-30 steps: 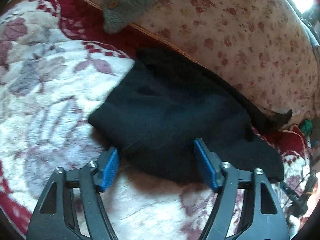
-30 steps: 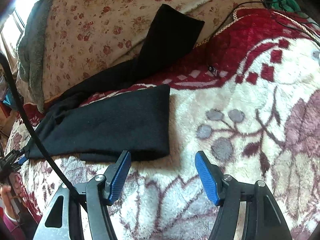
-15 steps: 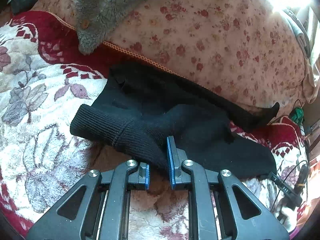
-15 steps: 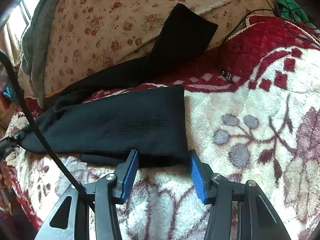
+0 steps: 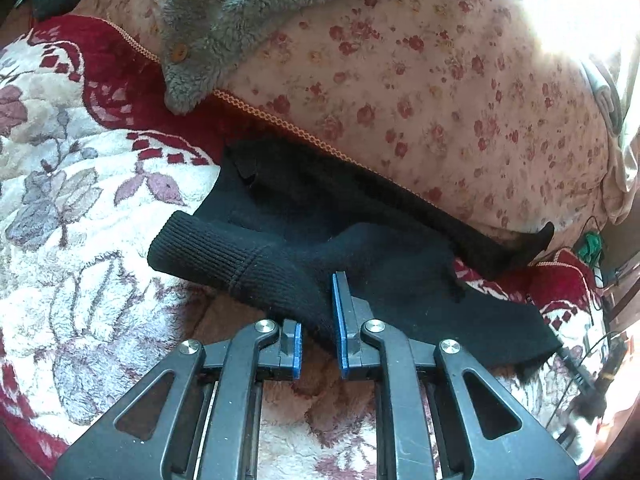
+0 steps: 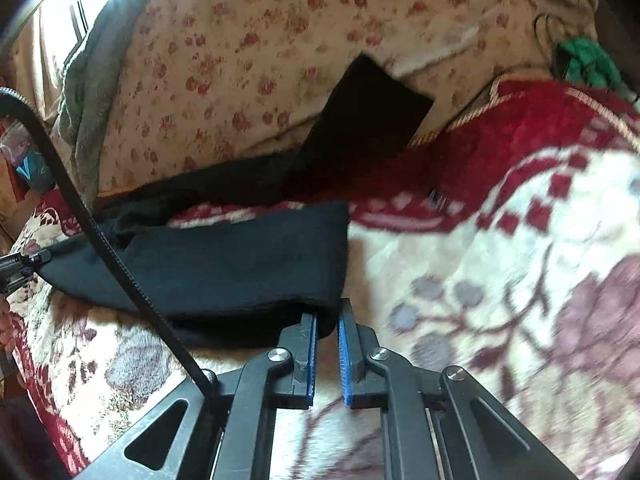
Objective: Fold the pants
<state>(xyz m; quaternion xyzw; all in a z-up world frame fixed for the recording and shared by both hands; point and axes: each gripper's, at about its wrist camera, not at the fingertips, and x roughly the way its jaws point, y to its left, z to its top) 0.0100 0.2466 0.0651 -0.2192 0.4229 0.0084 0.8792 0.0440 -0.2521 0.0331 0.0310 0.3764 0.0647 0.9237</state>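
Black knit pants [image 5: 360, 248] lie across a red and cream floral blanket [image 5: 80, 208]. My left gripper [image 5: 318, 312] is shut on the ribbed waistband end and holds it raised off the blanket. In the right wrist view the near pant leg [image 6: 224, 264] lies flat, and the far leg [image 6: 372, 108] runs up onto a floral pillow. My right gripper [image 6: 327, 320] is shut on the near corner of the near leg's cuff.
A floral pillow [image 5: 420, 80] lies behind the pants with a grey fleece garment [image 5: 248, 4] draped on it. A black cable [image 6: 100, 240] crosses the right wrist view. A green item [image 6: 588, 60] and wires lie at the blanket's far corner.
Both grippers went from open to shut on the pants. The left one closed on the waistband and lifted it. The right one moved forward and closed on the cuff corner.
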